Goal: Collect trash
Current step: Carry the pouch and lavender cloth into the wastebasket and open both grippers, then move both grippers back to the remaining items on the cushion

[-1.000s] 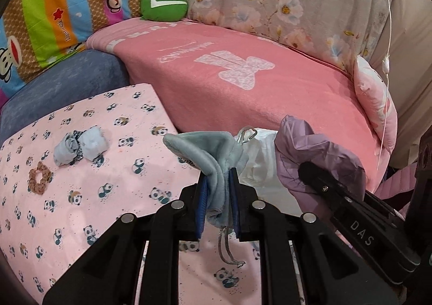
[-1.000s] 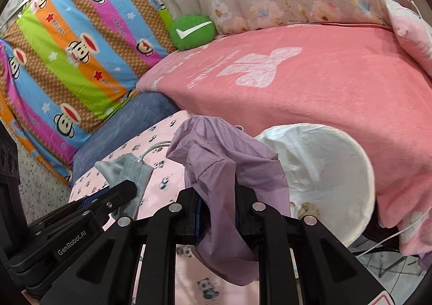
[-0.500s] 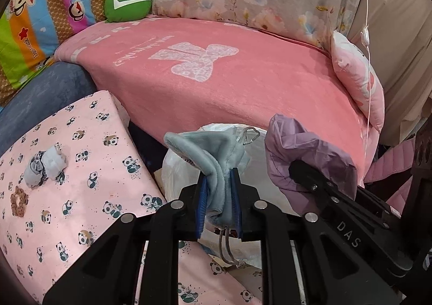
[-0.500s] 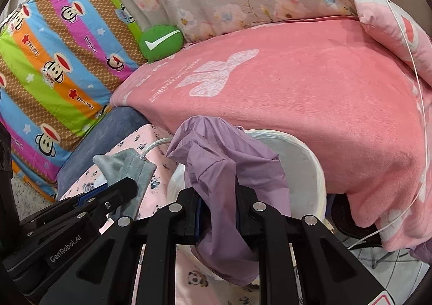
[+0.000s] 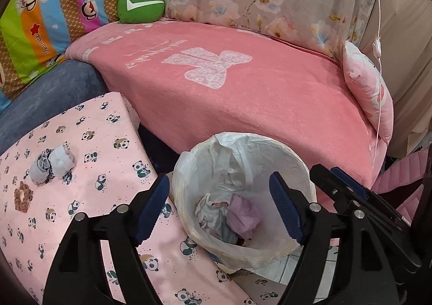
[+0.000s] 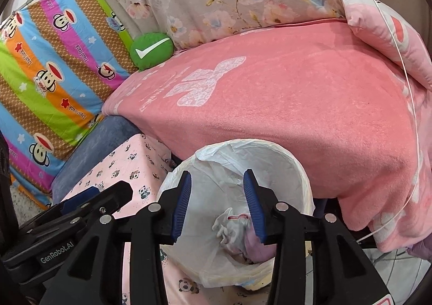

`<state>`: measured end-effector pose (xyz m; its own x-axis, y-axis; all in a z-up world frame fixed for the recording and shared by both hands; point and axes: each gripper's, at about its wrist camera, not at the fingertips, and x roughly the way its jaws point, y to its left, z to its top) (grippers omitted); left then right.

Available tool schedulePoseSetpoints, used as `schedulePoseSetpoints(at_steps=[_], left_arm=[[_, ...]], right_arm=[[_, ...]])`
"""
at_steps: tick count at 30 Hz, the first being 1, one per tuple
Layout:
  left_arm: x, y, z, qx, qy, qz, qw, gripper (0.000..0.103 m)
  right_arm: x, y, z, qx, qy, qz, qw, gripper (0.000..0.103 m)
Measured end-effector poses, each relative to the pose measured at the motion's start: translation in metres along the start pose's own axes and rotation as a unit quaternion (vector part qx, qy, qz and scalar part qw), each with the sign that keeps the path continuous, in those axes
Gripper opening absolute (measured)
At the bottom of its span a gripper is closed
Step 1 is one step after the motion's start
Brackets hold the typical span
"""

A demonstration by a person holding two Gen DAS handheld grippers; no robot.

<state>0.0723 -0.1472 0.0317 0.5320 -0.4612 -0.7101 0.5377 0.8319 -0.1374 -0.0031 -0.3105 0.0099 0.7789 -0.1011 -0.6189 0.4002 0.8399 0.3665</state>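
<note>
Only left view – rolled socks [image 5: 52,167] on panda sheet [image 5: 108,143]

left hand-held gripper [image 5: 218,206]: matte black plastic frame with triangular cut-outs in its two arms; seen from its own camera
left fingers [image 5: 152,206]: black, each faced with a ribbed blue pad
left screws [image 5: 122,208]: round silver heads, two on each arm
left body from the side [image 6: 67,226]: stacked black bars with small silver screws and a strip of blue; white lettering "GenRobot.AI"
right hand-held gripper [image 6: 217,205]: same black frame and triangular cut-outs
right fingers [image 6: 253,205]: black with ribbed blue pads
right screws [image 6: 155,207]: silver discs on each arm
right corner mark [image 6: 384,301]: white patch edged in red, unreadable
</note>
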Motion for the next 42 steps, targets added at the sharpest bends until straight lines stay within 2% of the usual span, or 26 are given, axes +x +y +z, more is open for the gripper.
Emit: schedulePoseSetpoints(at_steps=[16, 30, 42], left_arm=[[-0.021, 0.039, -0.01, -0.036, -0.01, 0.035, 0.9987, 0.073], [-0.045, 0.101, -0.03, -0.092, -0.02, 0.074, 0.9927, 0.072], [-0.065, 0.159, -0.054, -0.134, -0.026, 0.115, 0.984, 0.073]], right_arm=[[-0.006, 0.038, -0.008, -0.043, 0.015, 0.008, 0.999, 0.042], [0.0, 0.104, -0.032, -0.109, 0.04, 0.028, 0.993, 0.042], [0.01, 0.163, -0.054, -0.157, 0.058, 0.043, 0.985, 0.042]])
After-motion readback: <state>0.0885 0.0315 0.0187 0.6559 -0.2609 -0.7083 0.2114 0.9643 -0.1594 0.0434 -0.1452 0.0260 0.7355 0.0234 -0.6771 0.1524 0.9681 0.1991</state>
